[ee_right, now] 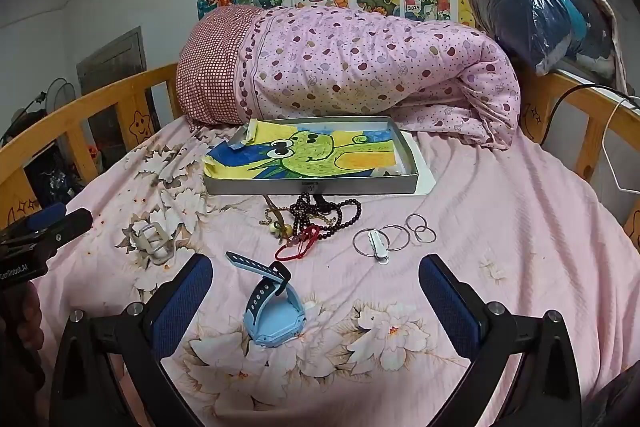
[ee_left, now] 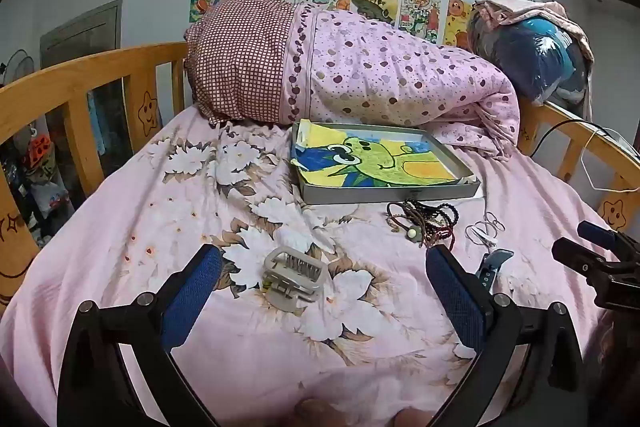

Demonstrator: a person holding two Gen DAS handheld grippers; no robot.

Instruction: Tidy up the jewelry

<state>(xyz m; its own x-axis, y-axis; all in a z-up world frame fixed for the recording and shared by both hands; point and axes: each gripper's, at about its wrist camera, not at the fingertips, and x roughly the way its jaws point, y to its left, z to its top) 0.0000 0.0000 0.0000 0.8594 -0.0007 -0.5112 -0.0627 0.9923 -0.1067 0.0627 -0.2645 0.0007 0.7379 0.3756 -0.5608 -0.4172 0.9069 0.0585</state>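
Observation:
A grey shallow tray (ee_left: 384,193) (ee_right: 312,185), lined with a frog drawing, lies on the pink floral bed sheet. In front of it sits a tangle of dark bead strings and cords (ee_left: 424,221) (ee_right: 324,217). Thin silver rings and a white clip (ee_right: 394,239) (ee_left: 484,229) lie to its right. A light blue watch (ee_right: 274,307) (ee_left: 494,263) stands between the fingers of my right gripper (ee_right: 316,301), which is open. My left gripper (ee_left: 324,291) is open around a beige hair claw clip (ee_left: 294,279) (ee_right: 154,241), not touching it.
A rolled pink quilt (ee_left: 392,75) lies behind the tray against the wall. Wooden bed rails (ee_left: 76,95) (ee_right: 592,115) run along both sides. A bagged blue bundle (ee_right: 552,15) sits at the back right, with cables (ee_right: 616,147) draped over the rail.

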